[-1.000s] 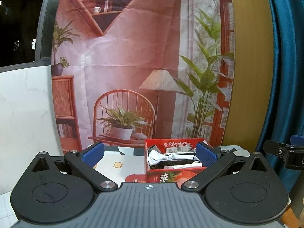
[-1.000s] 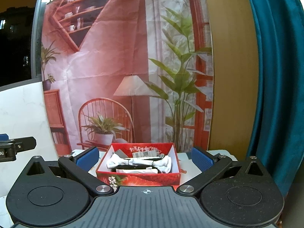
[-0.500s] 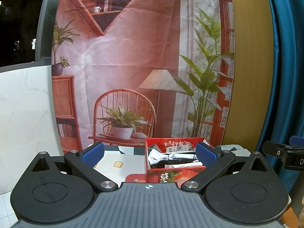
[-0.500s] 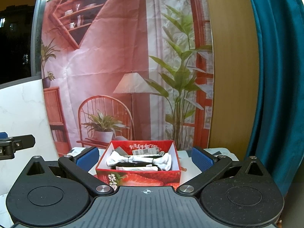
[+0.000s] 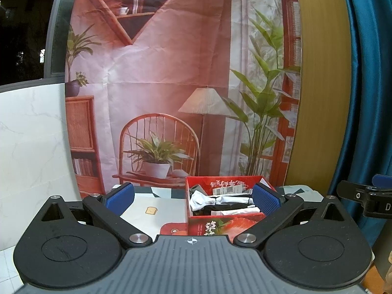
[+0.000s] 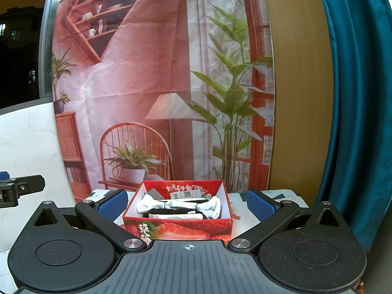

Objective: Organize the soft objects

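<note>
- Grippers both idle: left gripper (image 5: 193, 199) has its blue pads (image 5: 120, 198) spread wide, nothing between them; right gripper (image 6: 187, 204) same, pads (image 6: 259, 204) wide apart, empty.
- Both held above the table (image 6: 281, 194), looking level toward the backdrop (image 5: 171, 73).
- Box (image 6: 178, 227): red carton with strawberry print, open top, sits on the table ahead of both grippers.
- From the right wrist view the box is centred between the fingers; from the left wrist view the box (image 5: 220, 225) sits right of centre, its right side hidden behind the right-hand pad.
- Neither gripper touches the box.
- Socks (image 6: 178, 204): white and black pieces lie bundled inside the box, below the rim. Also seen from the left wrist view (image 5: 220, 202). How many there are, cannot tell.
- A labelled paper card (image 6: 187, 193) leans at the back wall of the box, behind the socks.
- Mat (image 5: 156, 212): pale printed sheet on the table, left of the box, with a small toast picture on it.
- Each wrist view catches the tip of the other gripper at the frame edge: right one (image 5: 365, 198) at far right, left one (image 6: 19, 187) at far left.
- Curtain (image 6: 355, 122), teal, hangs at the right.
</note>
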Demonstrator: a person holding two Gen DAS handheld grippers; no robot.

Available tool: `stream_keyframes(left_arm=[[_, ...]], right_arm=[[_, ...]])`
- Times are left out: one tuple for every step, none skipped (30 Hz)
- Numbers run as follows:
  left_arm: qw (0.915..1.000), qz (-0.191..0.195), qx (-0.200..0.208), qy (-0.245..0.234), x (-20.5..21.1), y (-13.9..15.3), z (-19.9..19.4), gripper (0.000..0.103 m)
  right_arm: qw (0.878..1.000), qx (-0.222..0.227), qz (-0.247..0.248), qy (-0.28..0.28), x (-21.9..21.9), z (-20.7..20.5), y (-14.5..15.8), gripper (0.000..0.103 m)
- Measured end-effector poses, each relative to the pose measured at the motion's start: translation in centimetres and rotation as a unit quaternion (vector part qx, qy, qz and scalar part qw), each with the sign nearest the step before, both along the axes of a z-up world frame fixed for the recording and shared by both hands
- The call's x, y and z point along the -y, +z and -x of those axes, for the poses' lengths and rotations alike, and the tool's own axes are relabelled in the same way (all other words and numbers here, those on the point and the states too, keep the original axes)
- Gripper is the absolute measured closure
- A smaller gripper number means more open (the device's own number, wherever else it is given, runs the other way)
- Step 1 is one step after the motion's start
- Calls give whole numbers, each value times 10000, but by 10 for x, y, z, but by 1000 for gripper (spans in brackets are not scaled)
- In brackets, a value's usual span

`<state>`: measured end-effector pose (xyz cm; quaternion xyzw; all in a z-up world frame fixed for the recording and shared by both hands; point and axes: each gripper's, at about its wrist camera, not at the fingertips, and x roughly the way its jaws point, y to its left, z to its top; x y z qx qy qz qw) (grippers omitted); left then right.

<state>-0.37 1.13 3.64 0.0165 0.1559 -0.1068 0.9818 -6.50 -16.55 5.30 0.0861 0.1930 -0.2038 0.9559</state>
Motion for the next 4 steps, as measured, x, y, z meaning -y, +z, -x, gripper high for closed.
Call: stream_keyframes(left_arm=[[10000,14,14,-10,0,0,0,0],[10000,19,31,-16,-1,0,0,0],[10000,18,44,-9,-1,0,1,0],[10000,14,42,-5,-1,0,1,0]], right_arm=[[10000,-2,-1,0,0,0,0,0],[10000,-3,1,1,0,0,0,0],[10000,-3,2,3,0,0,0,0],[10000,0,2,-1,0,0,0,0]])
